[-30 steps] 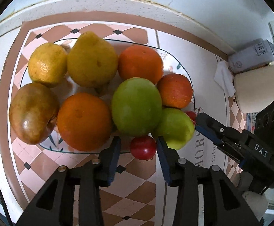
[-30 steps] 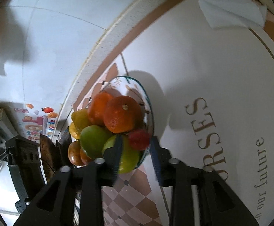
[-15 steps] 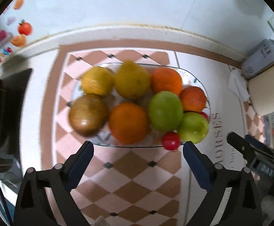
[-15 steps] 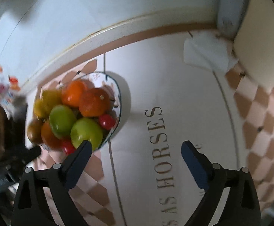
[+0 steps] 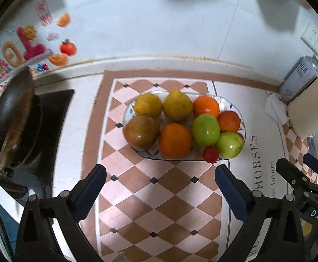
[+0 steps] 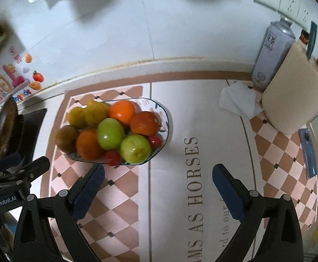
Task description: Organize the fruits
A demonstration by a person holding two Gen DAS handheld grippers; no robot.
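Observation:
A patterned oval plate sits on the checkered mat, full of fruit: yellow pears, oranges, green apples, a brown fruit and small red tomatoes at its near rim. My left gripper is open and empty, held back in front of the plate. My right gripper is open and empty, in front and to the right of the plate. Each gripper shows at the edge of the other's view.
A dark frying pan sits on a stove at the left. A paper towel roll, a spray can and a crumpled tissue stand at the back right. A blue object lies at the right. A tiled wall is behind.
Both grippers let go of the small red tomatoes at the plate's near rim, opened wide and pulled back away from the plate.

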